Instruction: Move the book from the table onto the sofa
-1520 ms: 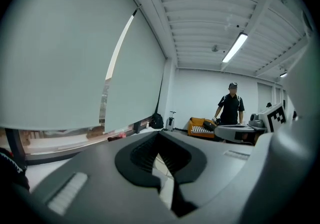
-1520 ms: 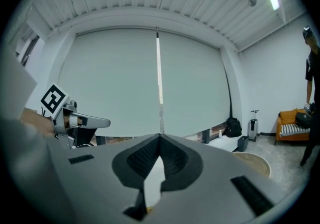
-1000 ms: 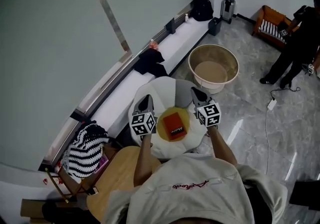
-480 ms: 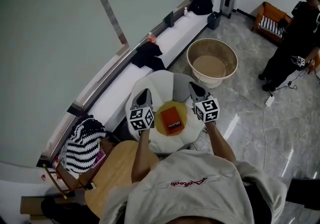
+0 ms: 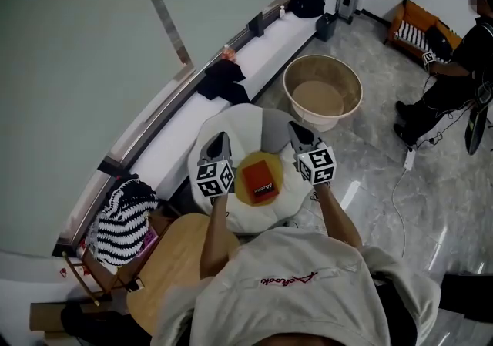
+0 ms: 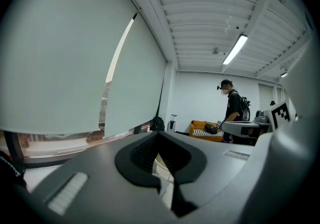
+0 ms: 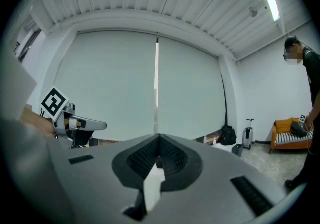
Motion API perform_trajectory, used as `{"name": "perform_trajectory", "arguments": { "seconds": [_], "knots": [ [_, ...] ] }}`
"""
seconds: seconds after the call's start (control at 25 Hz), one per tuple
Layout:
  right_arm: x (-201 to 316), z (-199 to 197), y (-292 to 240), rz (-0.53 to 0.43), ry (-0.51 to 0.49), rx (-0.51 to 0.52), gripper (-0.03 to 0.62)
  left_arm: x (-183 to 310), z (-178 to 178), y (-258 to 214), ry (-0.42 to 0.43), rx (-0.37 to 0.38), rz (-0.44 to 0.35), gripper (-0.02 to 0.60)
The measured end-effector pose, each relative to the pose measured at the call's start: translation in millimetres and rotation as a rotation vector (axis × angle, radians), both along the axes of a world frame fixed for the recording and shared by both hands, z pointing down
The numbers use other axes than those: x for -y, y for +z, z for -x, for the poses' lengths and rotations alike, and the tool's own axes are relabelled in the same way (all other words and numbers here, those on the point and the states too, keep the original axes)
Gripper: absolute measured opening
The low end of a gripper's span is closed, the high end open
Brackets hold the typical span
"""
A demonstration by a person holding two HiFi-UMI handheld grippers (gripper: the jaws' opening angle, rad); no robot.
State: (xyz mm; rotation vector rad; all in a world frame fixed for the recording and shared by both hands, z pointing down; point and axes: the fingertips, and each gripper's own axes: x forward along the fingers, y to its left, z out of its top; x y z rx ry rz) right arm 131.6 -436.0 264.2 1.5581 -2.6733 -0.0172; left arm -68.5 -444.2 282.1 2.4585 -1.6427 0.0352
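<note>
The left gripper (image 5: 219,139), jaws pressed together on nothing, hovers just left of the red book (image 5: 259,180), which lies on a yellow cushion (image 5: 270,159) atop the white sofa (image 5: 231,125); the right gripper (image 5: 297,131), likewise closed and empty, hangs just right of it. Both have stayed flanking the book since a second ago. The round wooden table (image 5: 173,260) sits nearer the person than the book, and a beige tub (image 5: 322,94) stands beyond it on the grey floor (image 5: 385,175).

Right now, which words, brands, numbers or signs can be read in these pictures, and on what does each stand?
Red script on the back of the person's sweatshirt: too blurred to read.
White print on the red book: too small to read.
The left gripper and the right gripper: square markers on their cubes, no words.
</note>
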Motion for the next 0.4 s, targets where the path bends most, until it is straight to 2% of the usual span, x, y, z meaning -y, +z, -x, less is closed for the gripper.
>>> {"name": "perform_trajectory", "arguments": {
  "seconds": [0.4],
  "knots": [
    [8.4,1.2,-1.7,-0.005,-0.005,-0.005,0.008,8.3,-10.2,4.2,0.011,0.0,0.004,0.009]
  ]
}}
